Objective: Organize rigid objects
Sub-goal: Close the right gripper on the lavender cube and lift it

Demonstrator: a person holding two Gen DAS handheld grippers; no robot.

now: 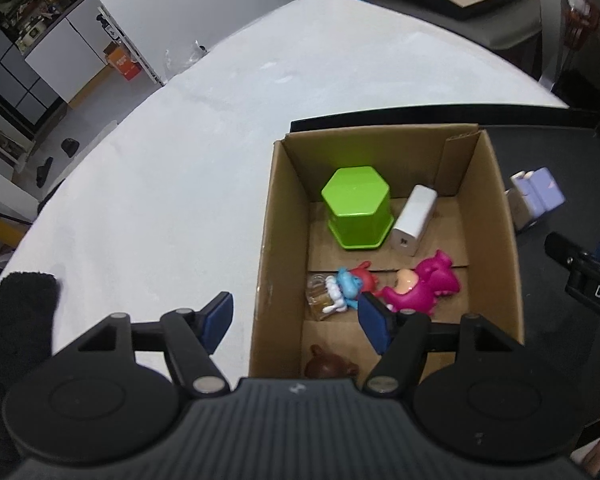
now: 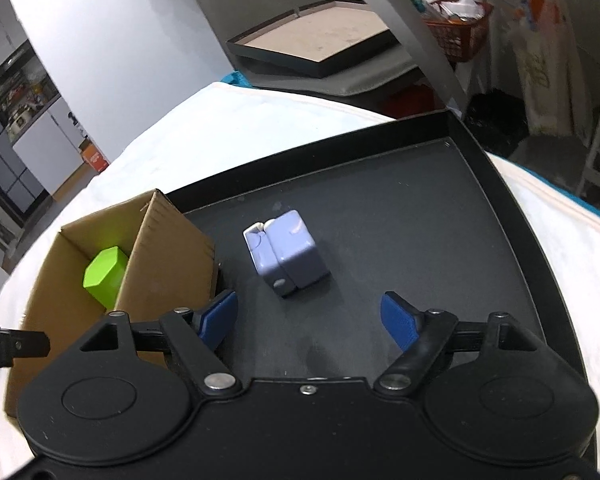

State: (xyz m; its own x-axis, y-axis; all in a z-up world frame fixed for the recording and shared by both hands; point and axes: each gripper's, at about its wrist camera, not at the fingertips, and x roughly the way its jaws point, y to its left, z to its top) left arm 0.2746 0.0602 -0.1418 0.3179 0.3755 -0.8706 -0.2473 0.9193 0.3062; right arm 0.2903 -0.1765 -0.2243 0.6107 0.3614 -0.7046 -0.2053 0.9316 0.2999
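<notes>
White cloth covers the table [image 1: 188, 128], and both grippers hang over it with blue pads spread wide and nothing between them. The left gripper [image 1: 296, 318] straddles the near wall of an open cardboard box [image 1: 504, 240] holding a green hexagonal container [image 1: 356, 204], a white power bank [image 1: 414, 220], a magenta dinosaur toy [image 1: 424, 284] and smaller figures. The right gripper [image 2: 310, 322] hovers above a black tray [image 2: 440, 240], where a lavender block-shaped case [image 2: 286, 256] lies loose, just beyond its fingertips. Farther back stand a framed board [image 2: 320, 40], white cabinets and an orange basket [image 2: 456, 28].
</notes>
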